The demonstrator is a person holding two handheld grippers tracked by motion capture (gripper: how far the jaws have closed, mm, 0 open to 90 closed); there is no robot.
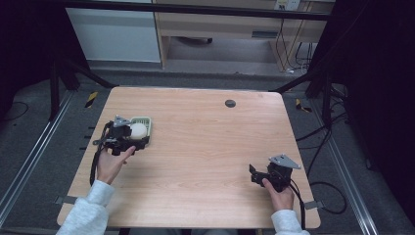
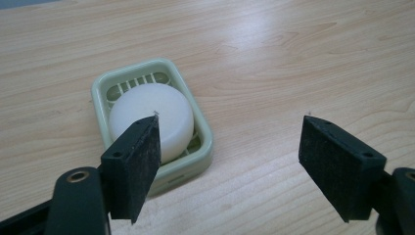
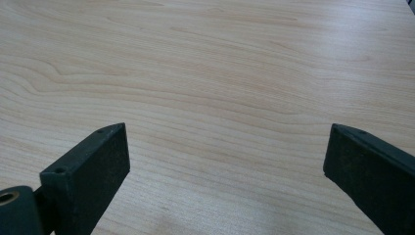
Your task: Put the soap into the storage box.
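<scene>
A pale, wood-grained square tabletop (image 1: 205, 147) is sitting in a dim room, with grey floor around it, black frame legs at its far corners and light cabinets standing behind it at twelve o'clock. A small dark round grommet (image 1: 230, 103) is sitting in the board toward the one o'clock side.

At about nine o'clock on the tabletop, a pale green rounded-rectangle plastic soap dish (image 2: 201, 128) with a slotted base is lying flat, and a white round bar of soap (image 2: 150, 118) is resting inside it, lying flat on the slats. The left tongs (image 1: 139, 137) are hovering right at the dish, held in the person's left hand (image 1: 111, 164). In the left gripper view the two black jaws are standing clearly apart, gripping nothing; the jaw on the nine o'clock side is overlapping the near edge of the soap, while the other is hanging over bare wood well off at three o'clock. Whether that nearer jaw is touching the soap cannot be told.

Toward four o'clock on the tabletop, the right tongs (image 1: 253, 174) are being held in the person's right hand (image 1: 280, 196), well apart from the dish. In the right gripper view the jaws are standing wide apart with only bare wood between them.
</scene>
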